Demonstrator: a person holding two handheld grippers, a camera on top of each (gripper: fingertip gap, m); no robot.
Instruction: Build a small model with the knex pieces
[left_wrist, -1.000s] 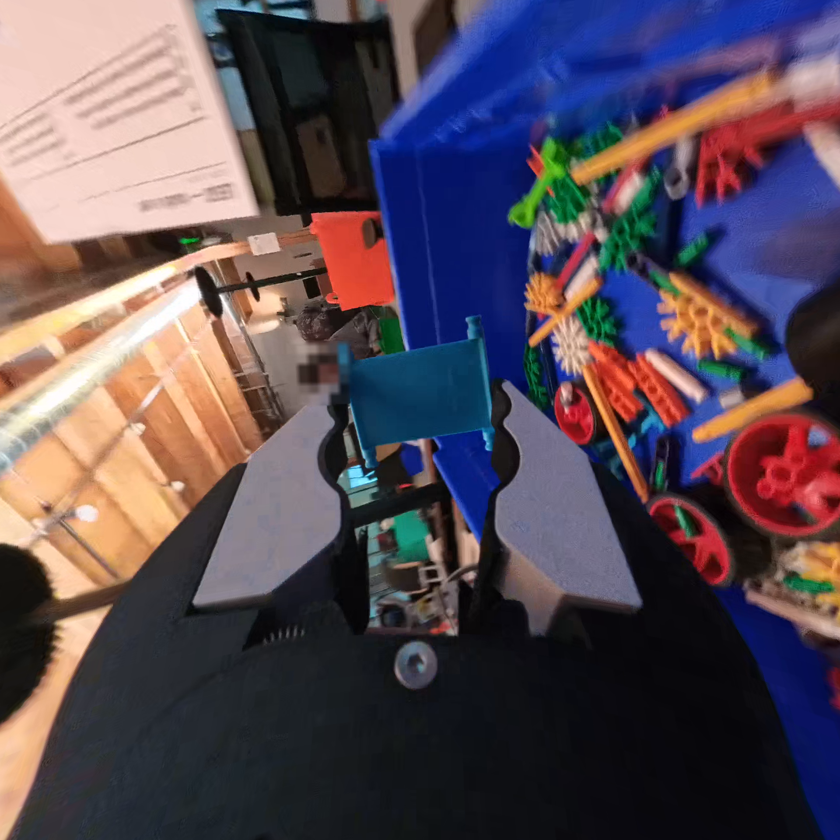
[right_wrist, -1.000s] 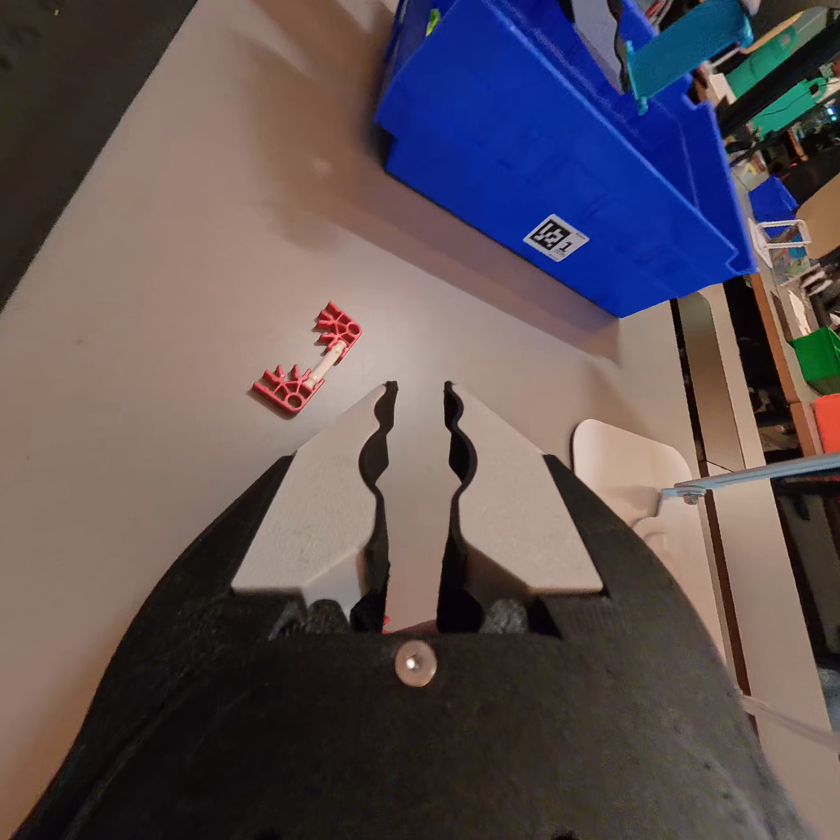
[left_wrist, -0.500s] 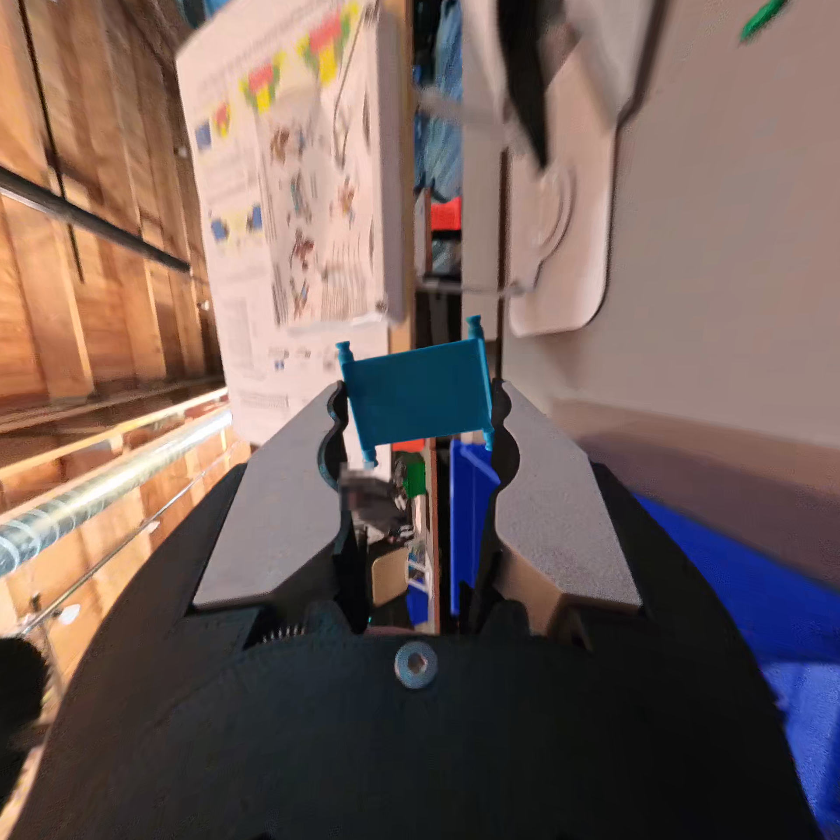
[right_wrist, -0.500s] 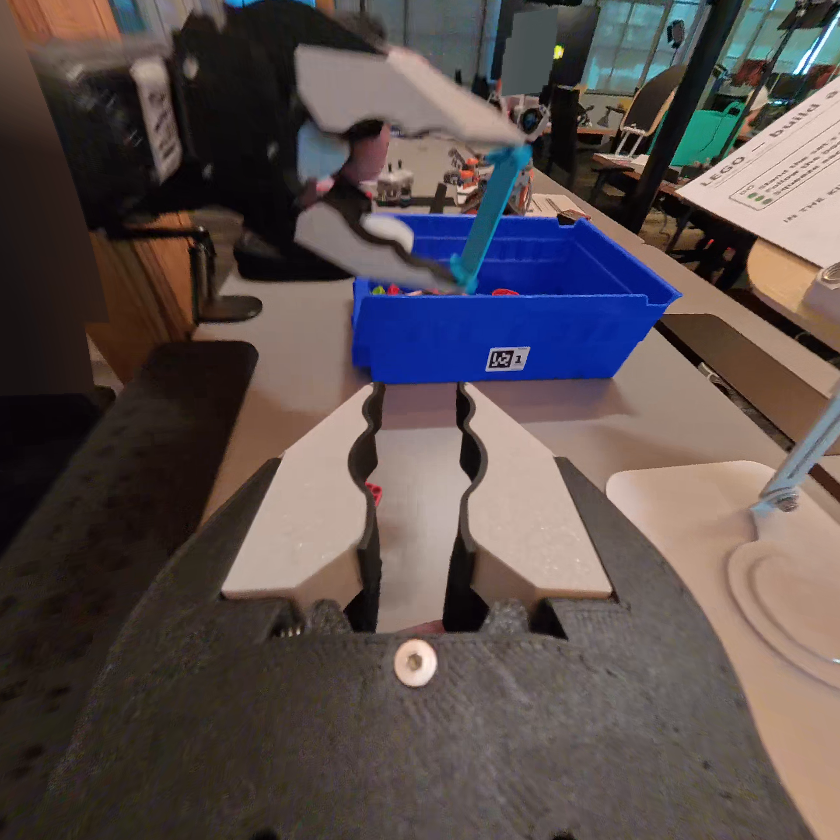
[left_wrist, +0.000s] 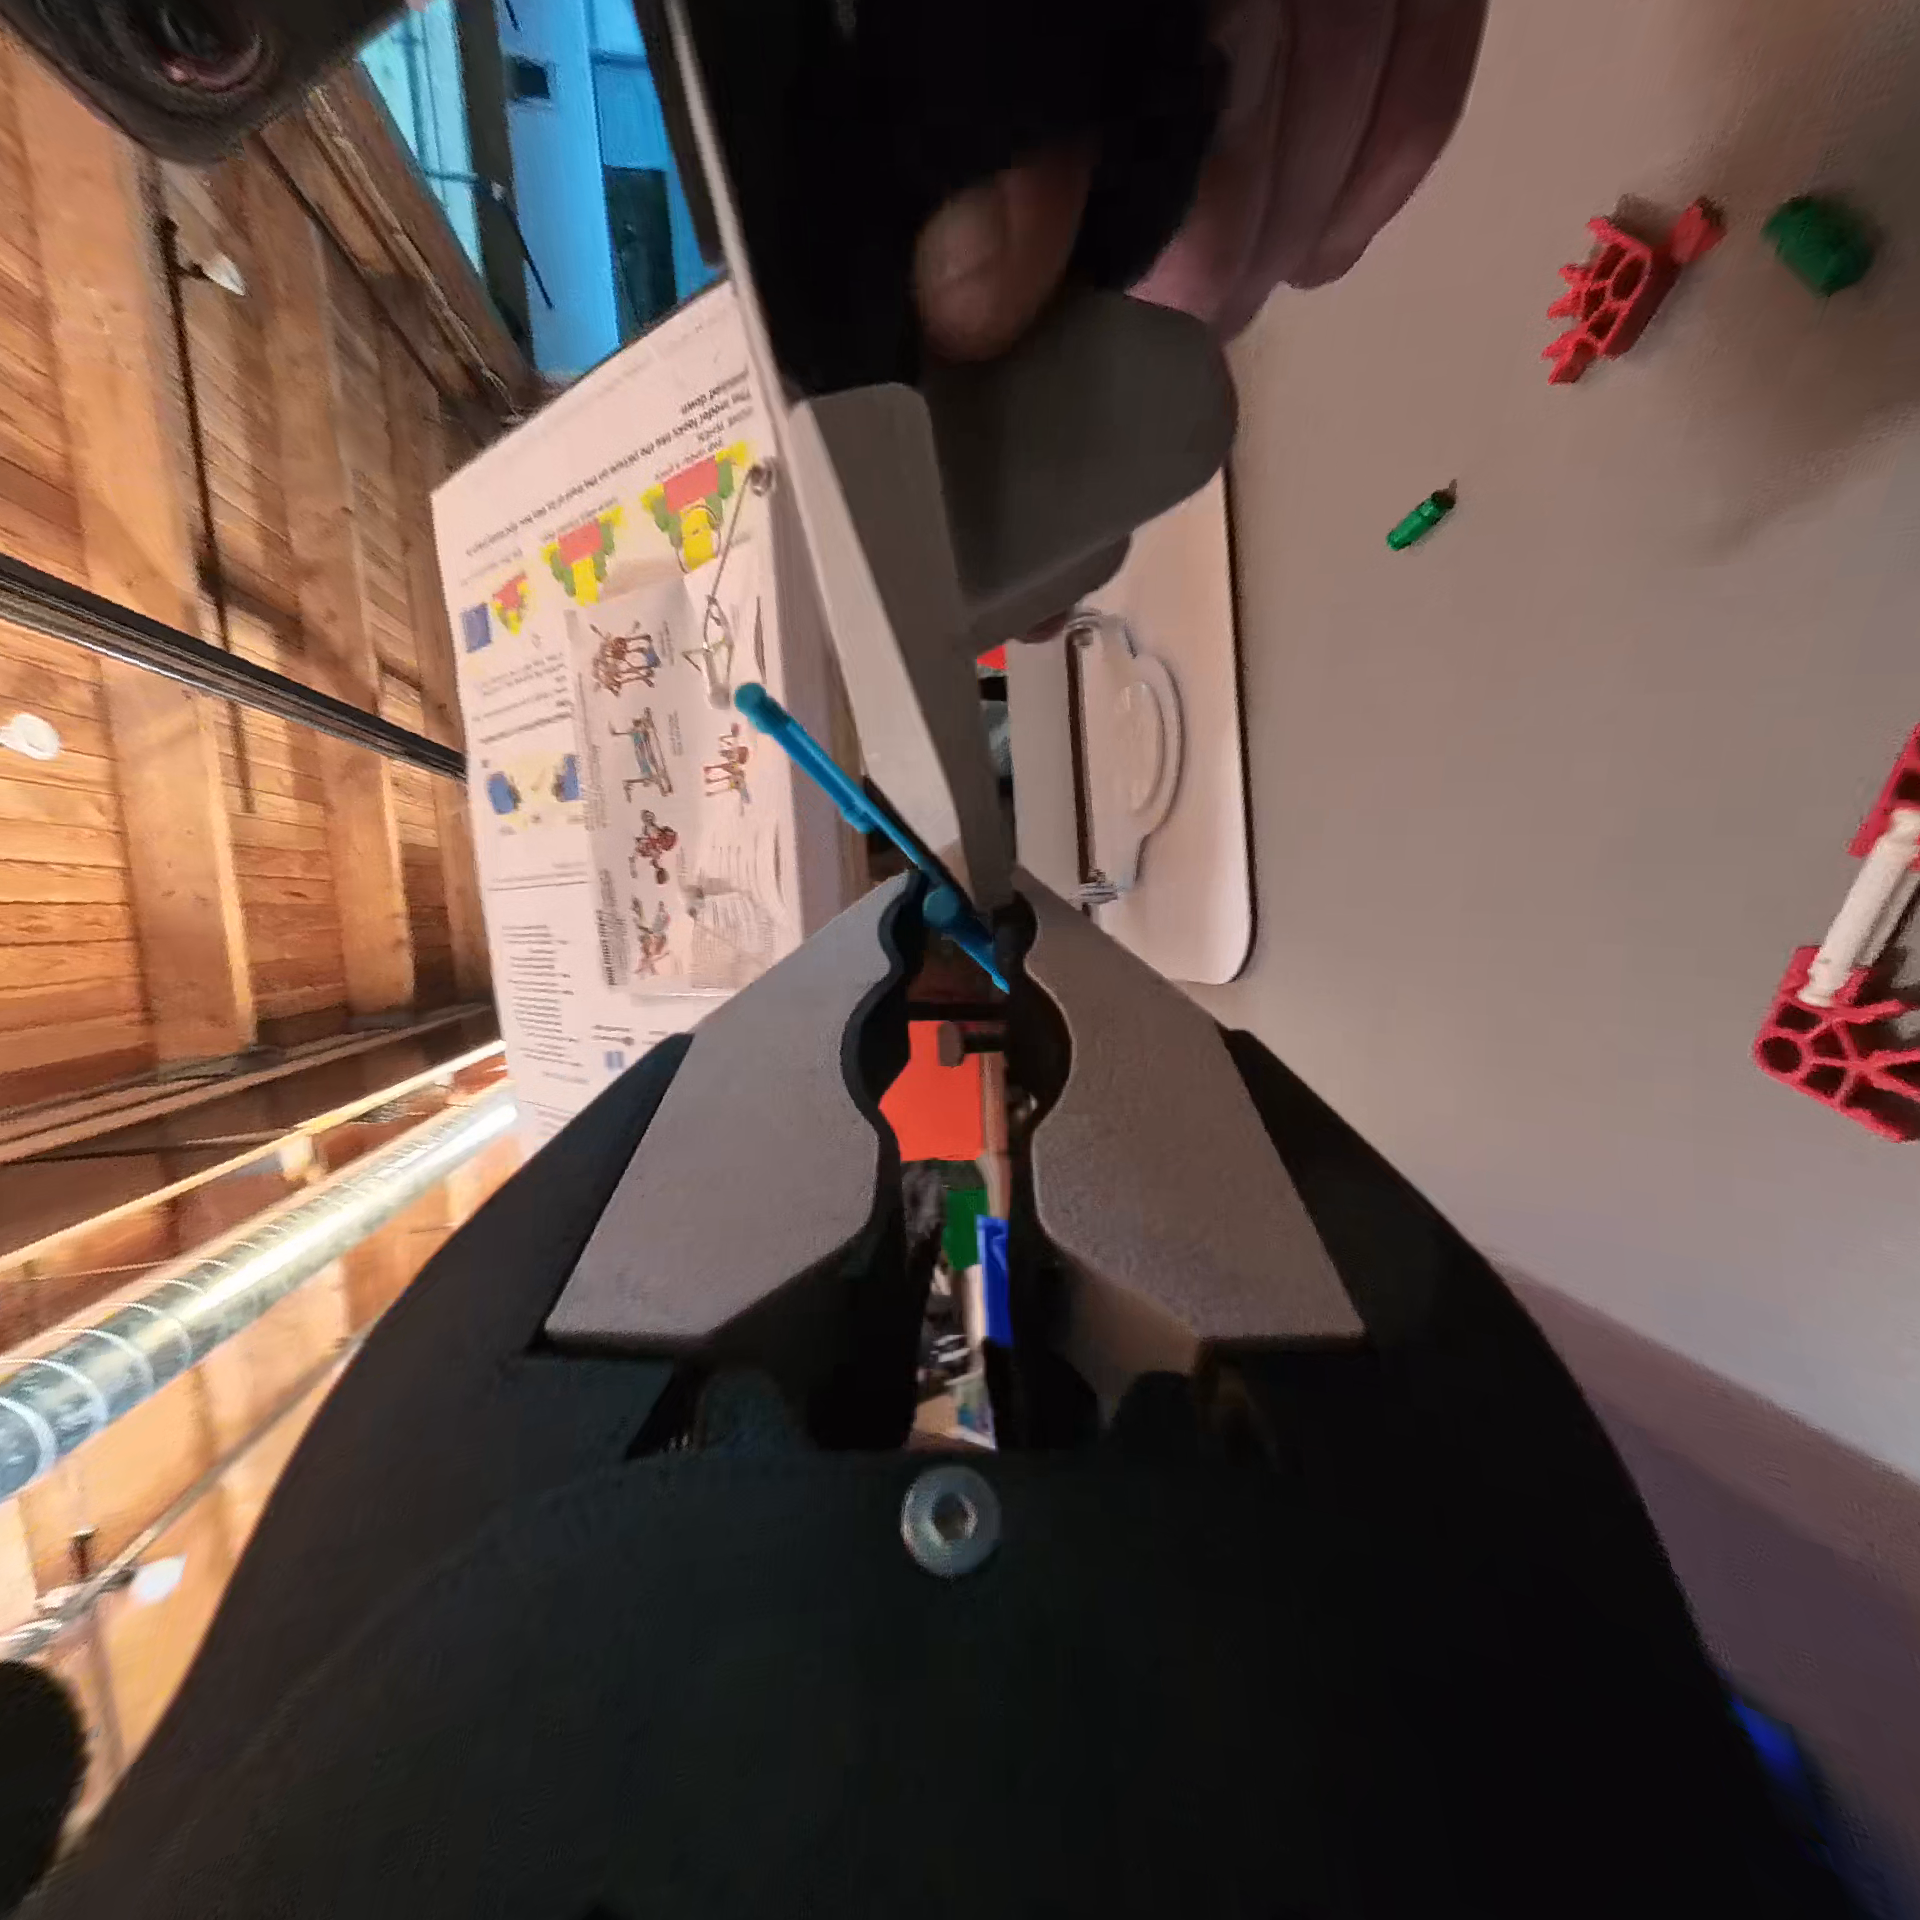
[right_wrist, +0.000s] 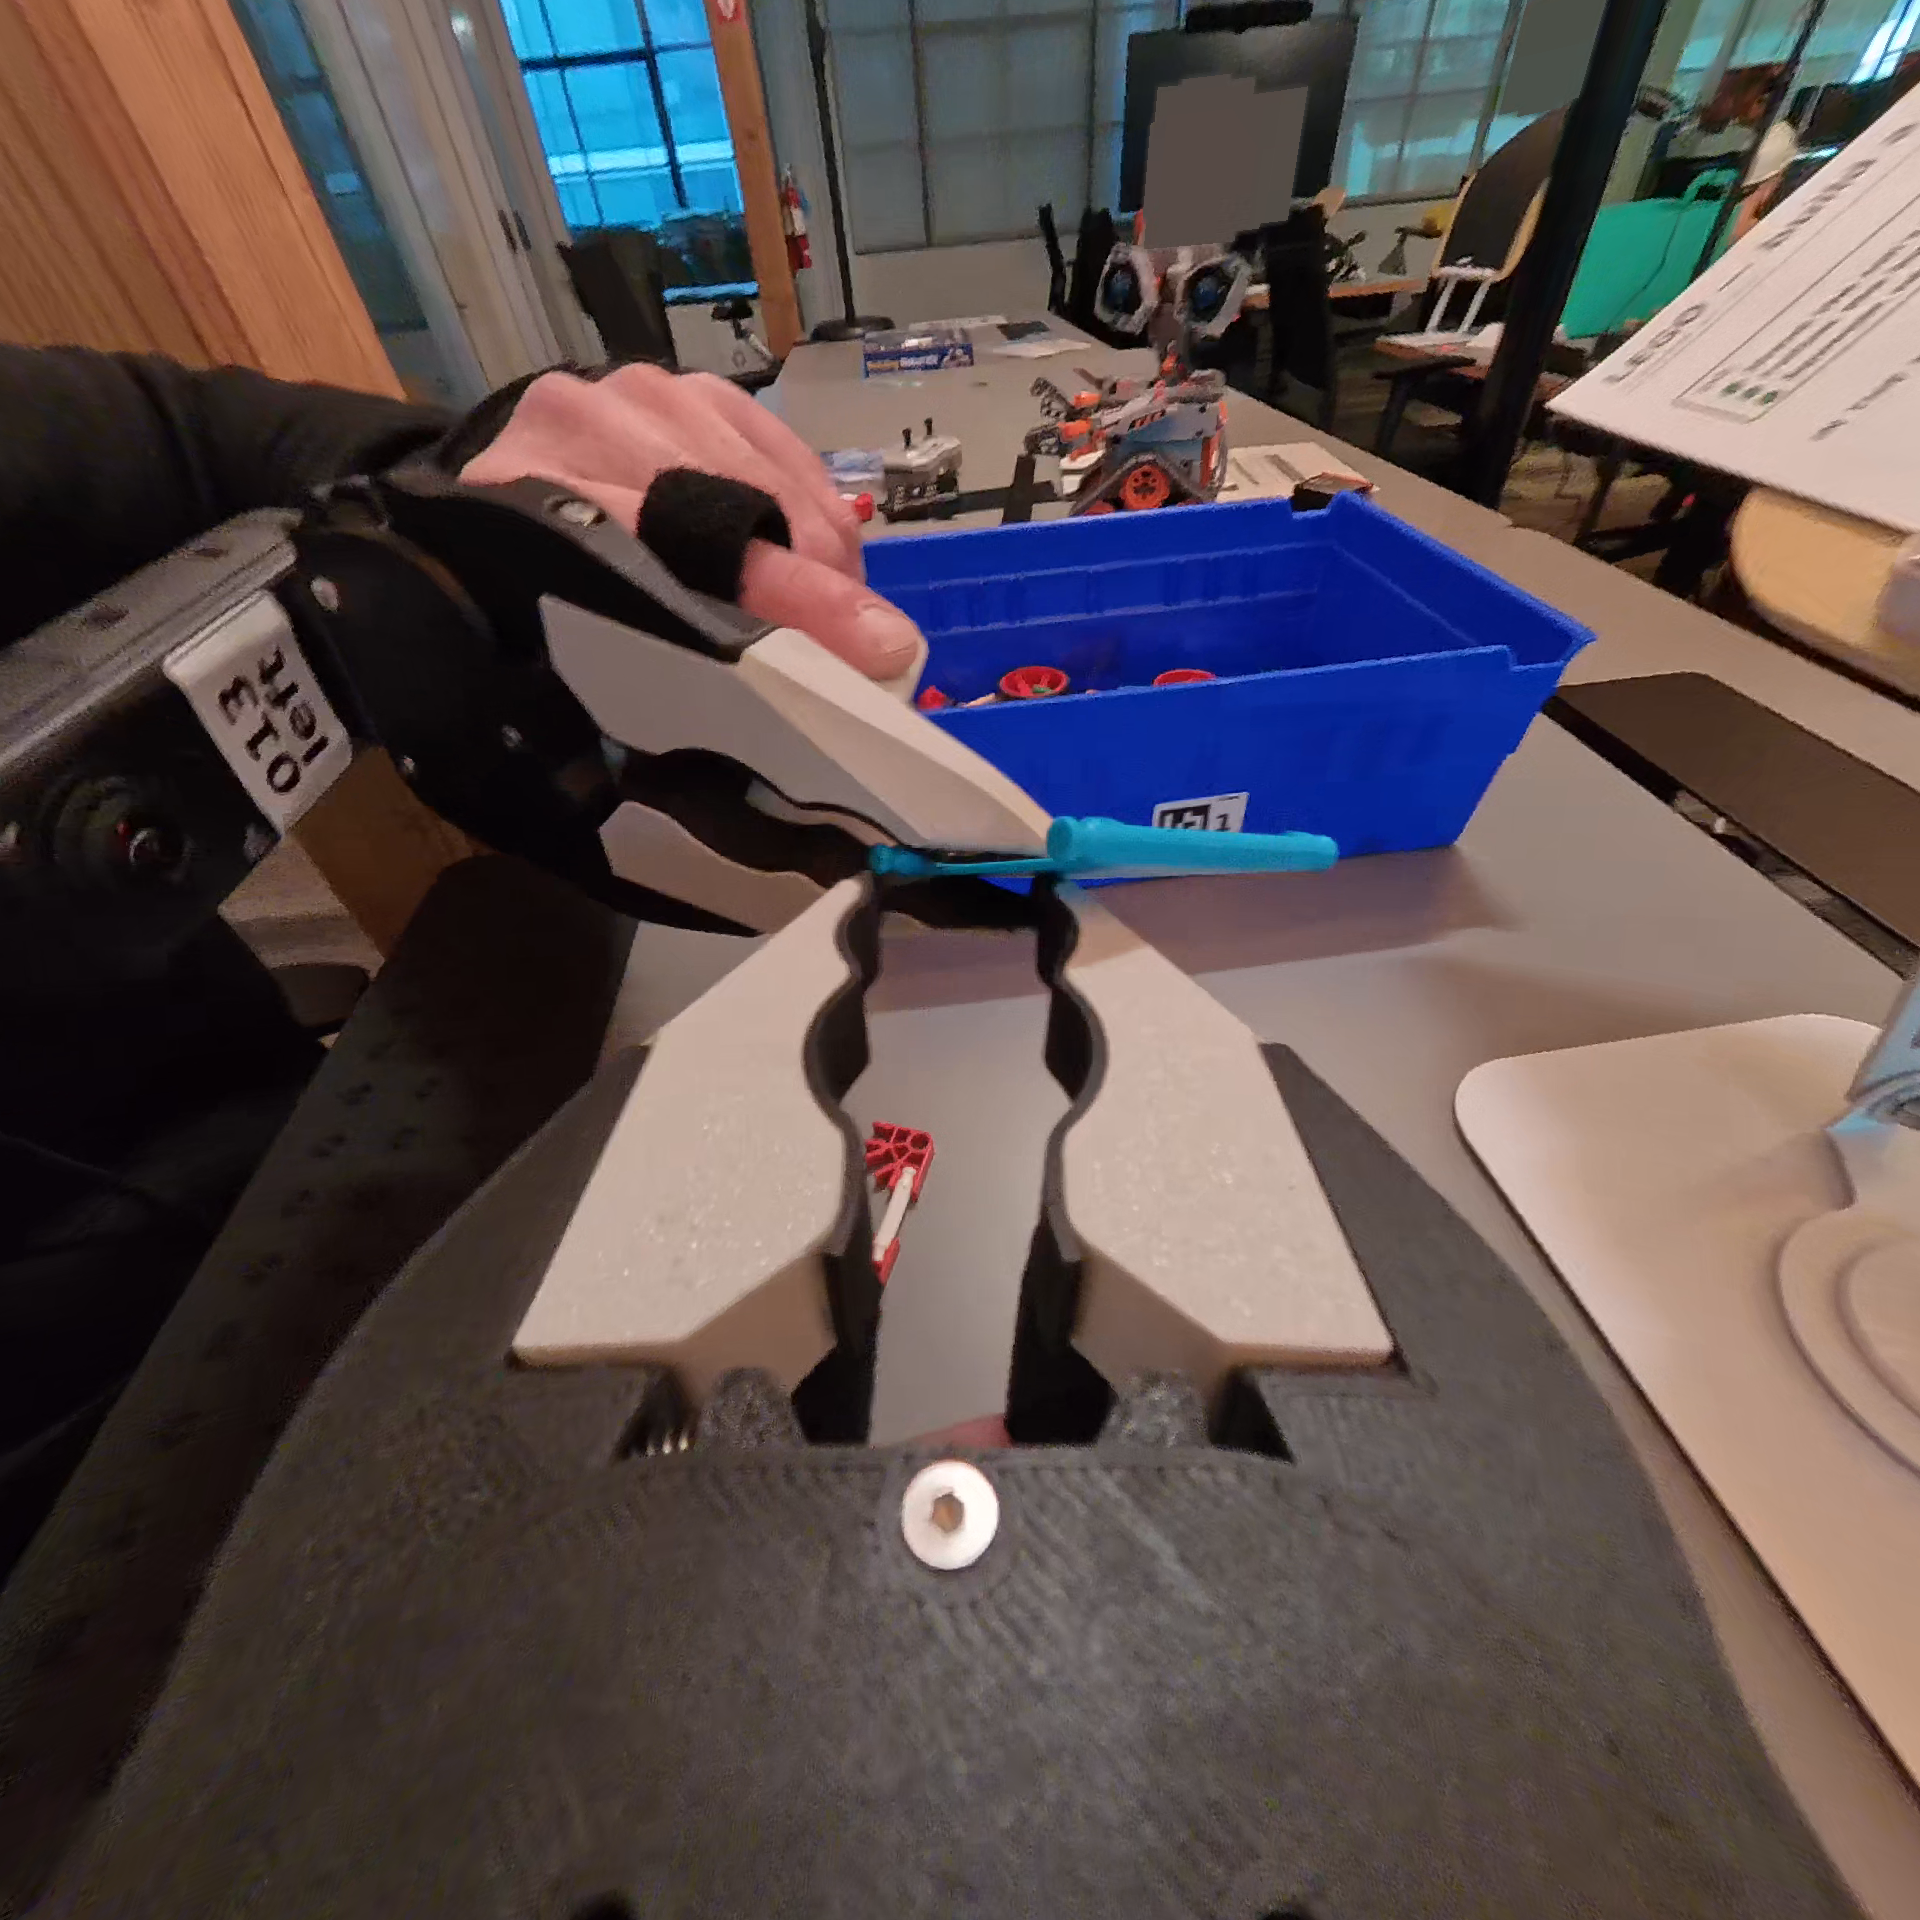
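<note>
The teal panel (right_wrist: 1184, 847) hangs edge-on above the table (right_wrist: 1455, 935), just in front of the blue bin (right_wrist: 1351, 748). The left gripper (left_wrist: 961, 935) is clamped on it at the very fingertips. The right gripper (right_wrist: 956, 883) has its jaws apart, with the tips on either side of the panel's near end. Whether they press it cannot be told. A red piece (right_wrist: 896, 1153) lies on the table below, partly hidden by a finger. The panel's face is hidden in both views.
</note>
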